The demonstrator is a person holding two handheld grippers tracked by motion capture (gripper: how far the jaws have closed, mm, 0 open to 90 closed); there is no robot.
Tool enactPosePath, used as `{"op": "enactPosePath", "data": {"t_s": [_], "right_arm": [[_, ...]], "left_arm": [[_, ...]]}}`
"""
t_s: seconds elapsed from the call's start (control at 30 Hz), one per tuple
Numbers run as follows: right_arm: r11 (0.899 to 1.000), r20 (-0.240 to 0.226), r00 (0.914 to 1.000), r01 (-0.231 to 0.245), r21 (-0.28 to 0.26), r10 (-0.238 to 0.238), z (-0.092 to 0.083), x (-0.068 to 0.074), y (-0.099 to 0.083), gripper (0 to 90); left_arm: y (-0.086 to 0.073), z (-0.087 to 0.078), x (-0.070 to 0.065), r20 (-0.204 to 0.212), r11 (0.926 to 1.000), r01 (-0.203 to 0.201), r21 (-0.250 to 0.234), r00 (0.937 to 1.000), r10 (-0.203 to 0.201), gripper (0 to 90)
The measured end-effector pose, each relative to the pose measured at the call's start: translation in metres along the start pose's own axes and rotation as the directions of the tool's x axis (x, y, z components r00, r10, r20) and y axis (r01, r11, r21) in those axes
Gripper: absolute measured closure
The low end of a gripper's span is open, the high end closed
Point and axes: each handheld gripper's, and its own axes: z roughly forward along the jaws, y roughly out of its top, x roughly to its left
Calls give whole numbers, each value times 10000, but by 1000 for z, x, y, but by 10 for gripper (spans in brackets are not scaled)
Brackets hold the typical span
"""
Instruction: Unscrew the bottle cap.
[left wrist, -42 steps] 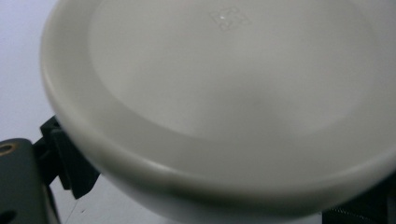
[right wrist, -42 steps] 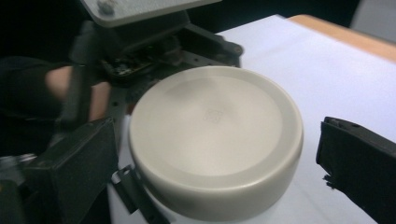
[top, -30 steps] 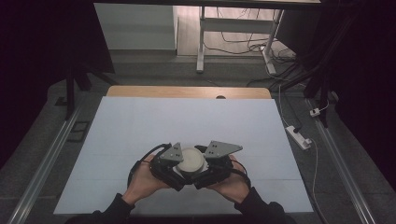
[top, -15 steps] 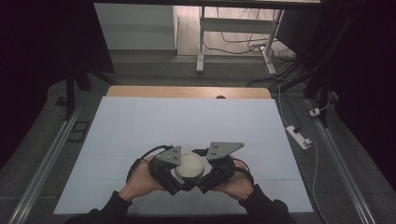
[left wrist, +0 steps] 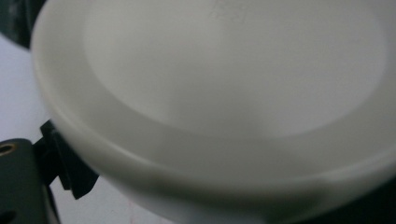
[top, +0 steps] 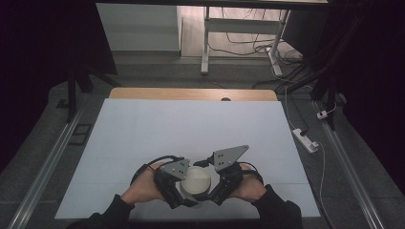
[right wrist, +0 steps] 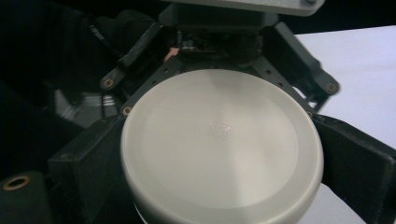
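- While held between both grippers, white round container (top: 196, 180) at the near middle of the pale table (top: 191, 129), just in from the near edge.
- Flat lid up; being round, no long axis to tell; upright, its axis roughly vertical.
- Left gripper (top: 177, 187) against the container's left side, jaws spread around it, pressed to the lid rim (left wrist: 140, 158).
- Right gripper (top: 217, 183) against its right side, jaws wide about the container (right wrist: 219, 149), touching both flanks.
- Left hand (top: 141, 188) and right hand (top: 248, 187) behind the grippers, near the table's near edge.
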Motion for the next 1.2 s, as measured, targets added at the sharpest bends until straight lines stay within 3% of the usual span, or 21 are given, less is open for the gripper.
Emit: {"op": "enactPosePath", "data": {"t_s": [0.13,0.27,0.33,0.43,0.5,0.57,0.63,0.8,0.9,0.93,1.1,1.2], "right_arm": [[9992,892,9952,-393,4,391,-2,0,5,0],[9946,1778,9786,-1025,-170,1039,-6,0,9,0],[9896,2182,9652,-1414,-278,1440,-5,0,10,0],[9852,3010,9384,-1694,-276,1698,0,1,10,0],[9835,3540,9183,-1781,-302,1772,4,2,9,0],[9829,3787,9076,-1800,-385,1810,6,2,8,12],[9834,3880,9041,-1765,-430,1792,9,3,7,34],[9869,3943,9048,-1544,-478,1606,11,6,7,62],[9876,3875,9086,-1502,-453,1559,10,7,7,66],[9876,3798,9118,-1514,-425,1561,10,6,8,66],[9873,2993,9409,-1540,-393,1587,6,4,7,67],[9896,2427,9594,-1407,-303,1439,5,3,6,67]], "left_arm": [[0,-2,3,-737,9982,583,-105,9955,-590,73],[0,-3,6,-1756,9918,1274,-101,9762,-1272,73],[1,-4,7,-2184,9888,1494,-45,9647,-1468,73],[1,-3,6,-2571,9837,1794,-94,9503,-1758,73],[3,-2,6,-2746,9824,1868,17,9447,-1792,73],[4,0,5,-2880,9804,1968,74,9393,-1864,73],[5,0,4,-2957,9784,2066,64,9351,-1955,73],[7,0,3,-2912,9789,2041,-16,9364,-1957,72],[6,-1,3,-2682,9812,1929,-20,9452,-1864,73],[6,-2,4,-2535,9830,1834,-4,9509,-1775,73],[2,-4,7,-1553,9888,1486,-123,9766,-1487,73],[1,-5,6,-1065,9933,1152,-42,9876,-1149,72]]}}
